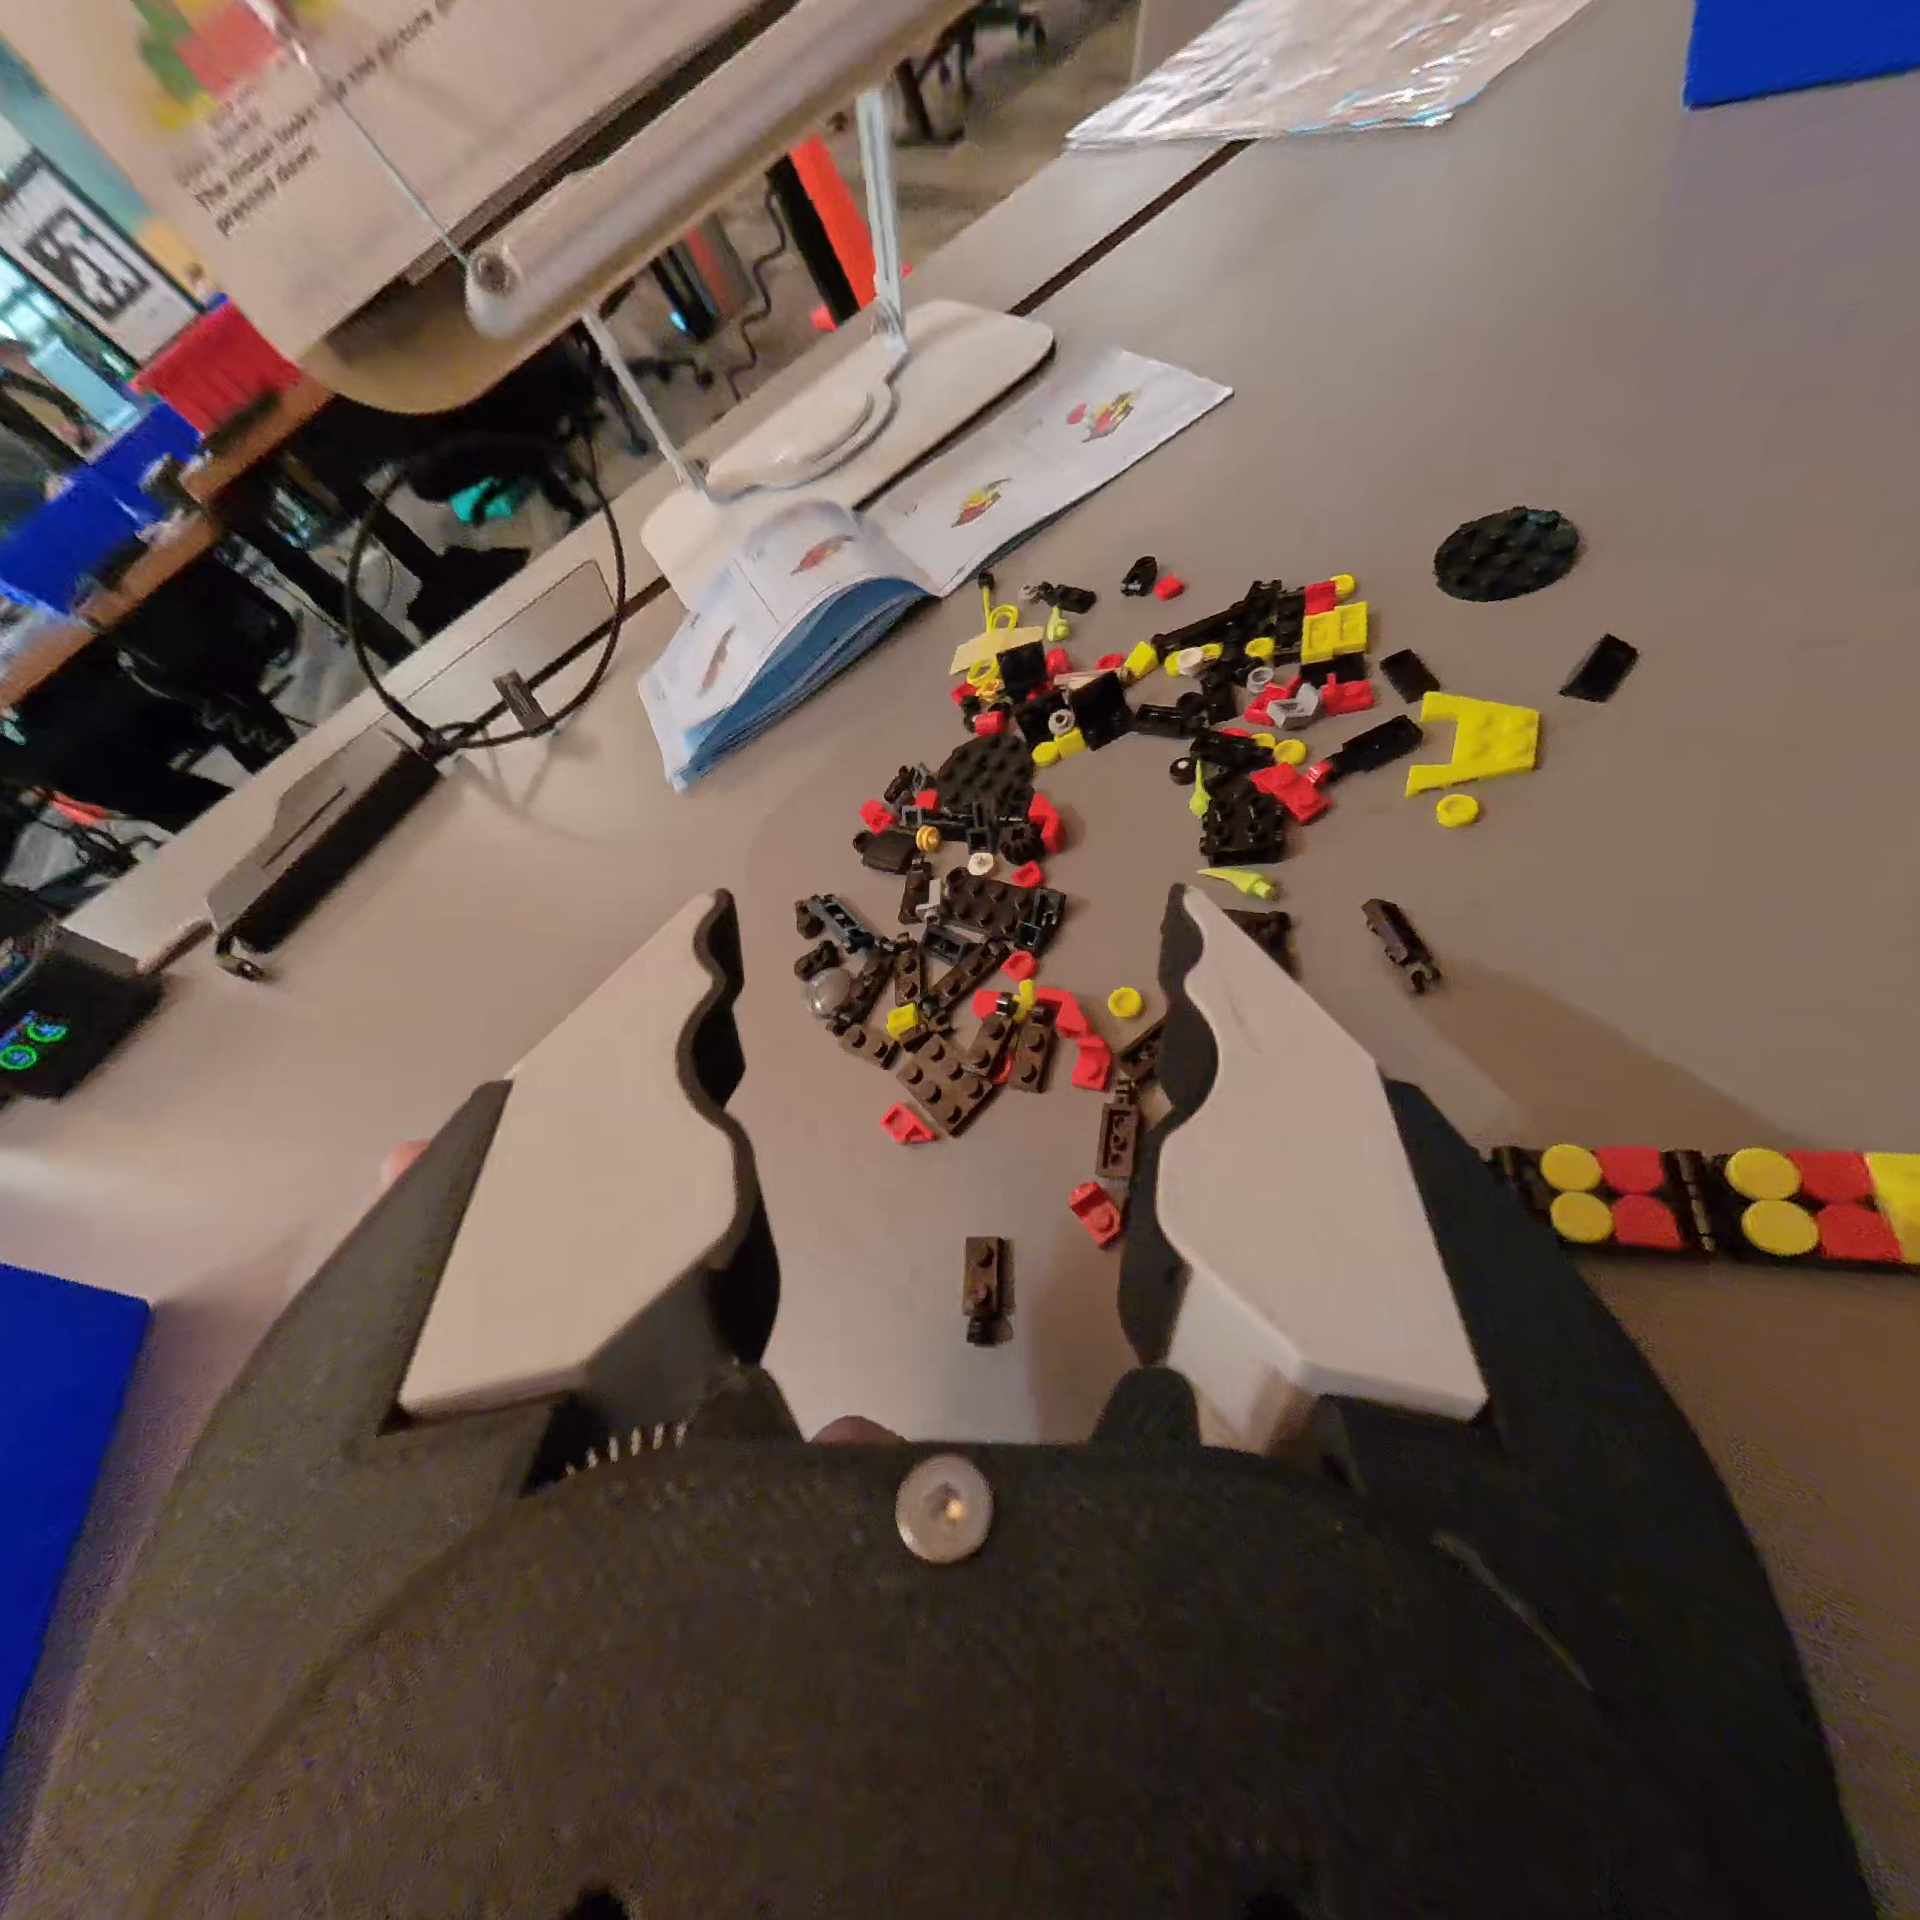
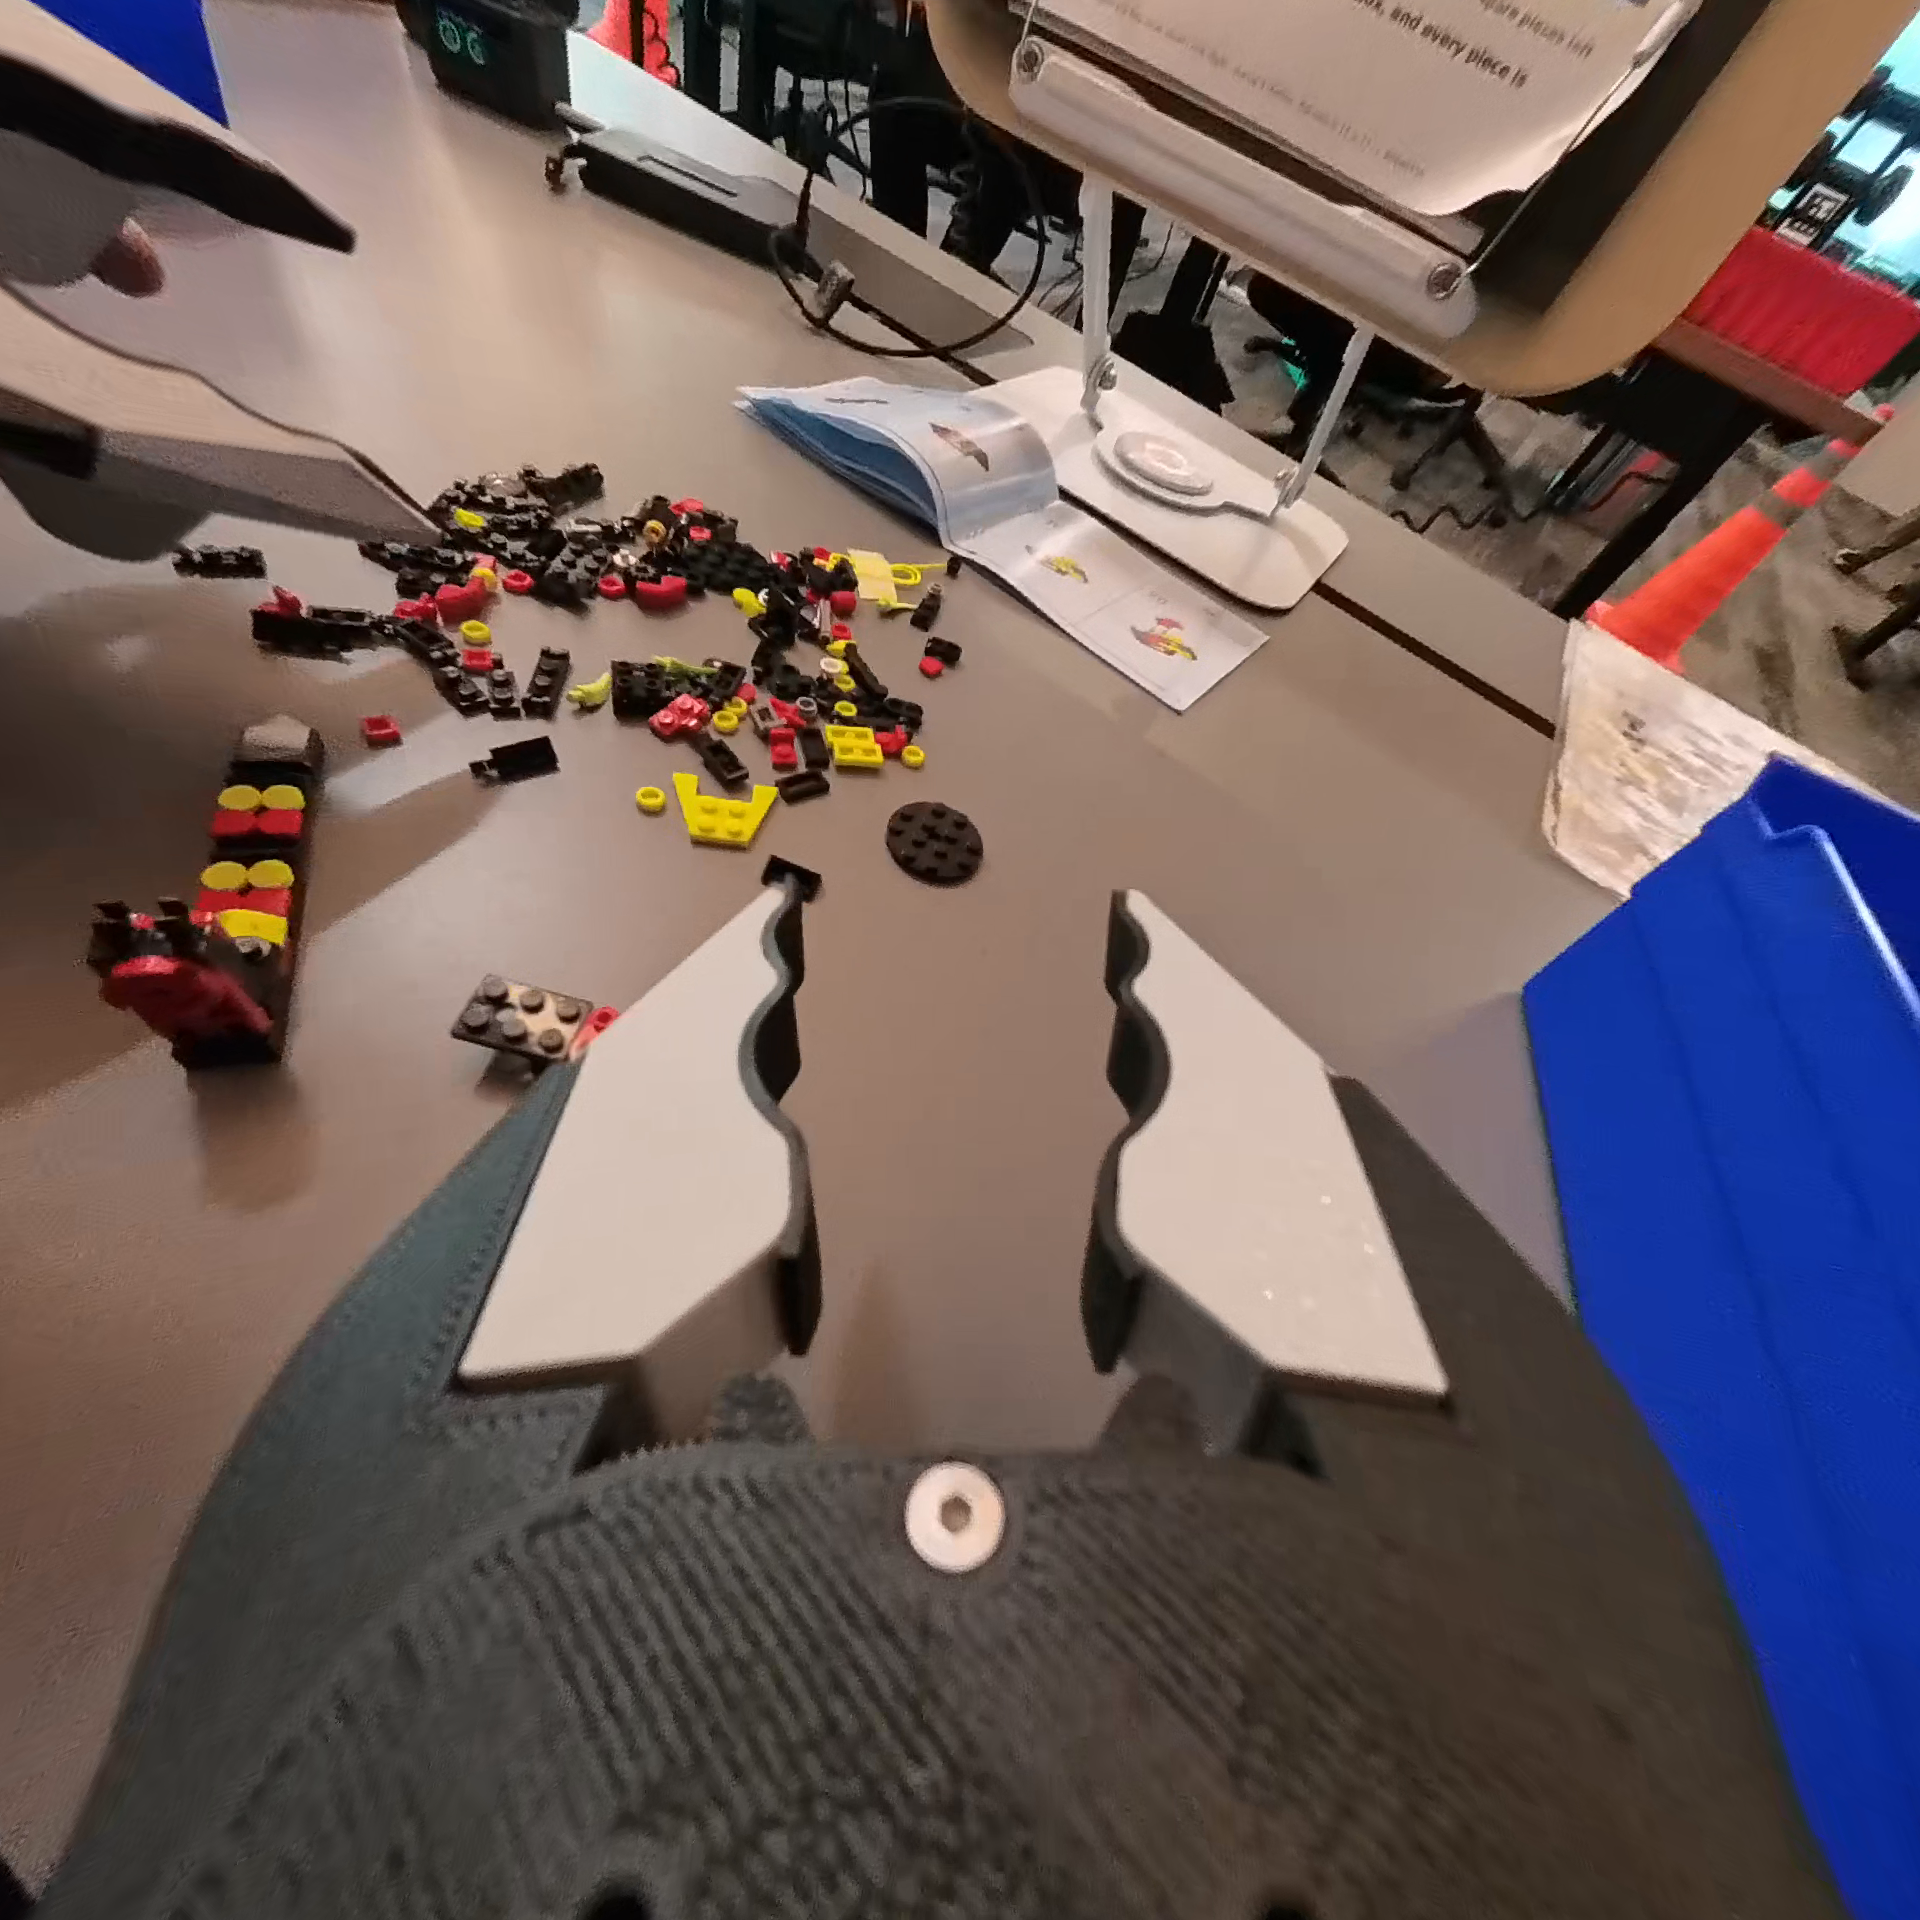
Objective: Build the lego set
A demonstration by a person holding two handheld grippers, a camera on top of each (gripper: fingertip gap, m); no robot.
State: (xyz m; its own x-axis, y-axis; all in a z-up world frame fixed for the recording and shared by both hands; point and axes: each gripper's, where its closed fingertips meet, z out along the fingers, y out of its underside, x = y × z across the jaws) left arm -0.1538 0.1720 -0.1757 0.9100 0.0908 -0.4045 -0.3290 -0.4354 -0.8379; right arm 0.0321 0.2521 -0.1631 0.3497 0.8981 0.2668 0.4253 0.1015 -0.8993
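A pile of loose black, red and yellow lego pieces [image 1: 1091, 790] lies on the grey table; it also shows in the right wrist view [image 2: 665, 644]. My left gripper [image 1: 951, 904] is open and empty, its tips over the near edge of the pile; a small black piece [image 1: 984, 1288] lies between its fingers. A part-built strip with yellow and red round tiles [image 1: 1714, 1210] lies to its right, also seen in the right wrist view [image 2: 244, 904]. My right gripper [image 2: 956, 899] is open and empty over bare table, near a black round plate [image 2: 933, 844] and a yellow wedge plate [image 2: 722, 810].
An open instruction booklet [image 1: 831, 613] lies behind the pile, beside a white stand [image 2: 1195, 488] that holds a printed sheet. A blue bin [image 2: 1745, 1195] stands right of my right gripper. A clear plastic bag [image 2: 1652, 769] lies at the far right. Cables and a black box [image 1: 312, 831] sit at the far left. About 11 cm separates my right fingertips from the black round plate [image 2: 933, 844]. My left wrist view [image 1: 1515, 552] looks at it from another angle.
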